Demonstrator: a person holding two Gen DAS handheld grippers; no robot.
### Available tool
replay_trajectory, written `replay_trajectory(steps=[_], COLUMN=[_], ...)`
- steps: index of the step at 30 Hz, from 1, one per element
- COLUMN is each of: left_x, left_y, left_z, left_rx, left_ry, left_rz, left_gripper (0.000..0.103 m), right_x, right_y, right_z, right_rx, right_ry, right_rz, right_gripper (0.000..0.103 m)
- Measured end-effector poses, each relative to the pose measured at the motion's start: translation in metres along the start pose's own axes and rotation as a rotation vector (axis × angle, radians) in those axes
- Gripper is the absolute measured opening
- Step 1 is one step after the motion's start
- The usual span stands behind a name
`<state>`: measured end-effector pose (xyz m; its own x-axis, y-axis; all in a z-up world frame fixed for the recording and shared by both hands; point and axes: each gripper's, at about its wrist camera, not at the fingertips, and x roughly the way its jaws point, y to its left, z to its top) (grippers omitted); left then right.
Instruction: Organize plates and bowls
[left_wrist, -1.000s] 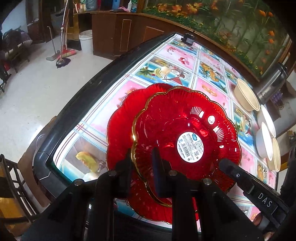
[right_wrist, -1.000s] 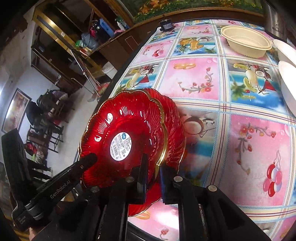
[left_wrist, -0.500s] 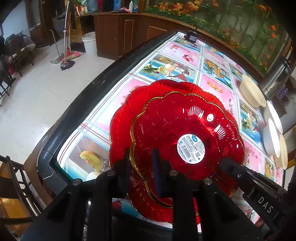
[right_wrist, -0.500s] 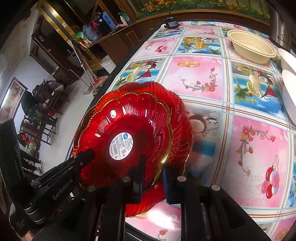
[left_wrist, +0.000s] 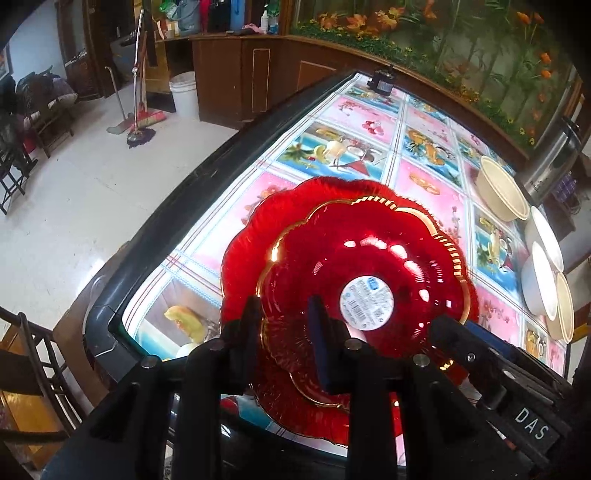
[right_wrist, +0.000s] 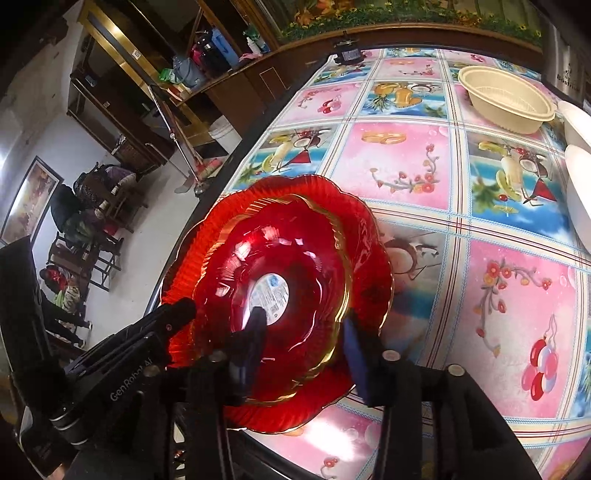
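On the larger red plate (left_wrist: 255, 236) the smaller plate (left_wrist: 369, 258) lies seemingly level, label up, both grippers (left_wrist: 284, 328) (right_wrist: 306, 343) just opening, astride its rim

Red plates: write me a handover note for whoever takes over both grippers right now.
Left gripper: jaws have just been opening, small plate's rim between them, grip looks released.
Right gripper: jaws have just been opening wide, straddling the same rim, not pressing.
Small red plate sits nested on the large red plate near the table corner.
Beige bowl and white bowls stand apart along the far side.
Done: red plates stacked.
Left: back both grippers off, then probably gather the bowls.
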<state>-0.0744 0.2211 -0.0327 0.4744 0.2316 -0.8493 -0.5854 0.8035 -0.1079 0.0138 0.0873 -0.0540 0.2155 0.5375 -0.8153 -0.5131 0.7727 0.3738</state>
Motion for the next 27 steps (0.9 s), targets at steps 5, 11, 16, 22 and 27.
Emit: replay_trajectory(steps=[5, 11, 16, 22, 27], left_x=[-0.015, -0.022, -0.027, -0.037, -0.039], left_y=[-0.005, -0.010, -0.014, -0.021, -0.023], left_z=[0.000, 0.003, 0.002, 0.001, 0.003], left_rx=[0.007, 0.038, 0.050, 0.081, 0.079], left_ry=[-0.068, -0.103, -0.130, -0.198, -0.199], left_rz=[-0.003, 0.025, 0.046, 0.078, 0.059], left_gripper=[0.056, 0.066, 0.067, 0.076, 0.077], right_x=[-0.008, -0.015, -0.033, -0.060, -0.066], right_y=[-0.003, -0.006, -0.007, -0.001, -0.003], right_z=[0.001, 0.002, 0.001, -0.004, -0.005], right_rx=[0.007, 0.020, 0.018, -0.055, -0.087], right_ry=[-0.020, -0.042, -0.122, -0.280, -0.279], right_rz=[0.005, 0.021, -0.009, -0.090, -0.109], right_gripper=[0.057, 0.068, 0.074, 0.100, 0.101])
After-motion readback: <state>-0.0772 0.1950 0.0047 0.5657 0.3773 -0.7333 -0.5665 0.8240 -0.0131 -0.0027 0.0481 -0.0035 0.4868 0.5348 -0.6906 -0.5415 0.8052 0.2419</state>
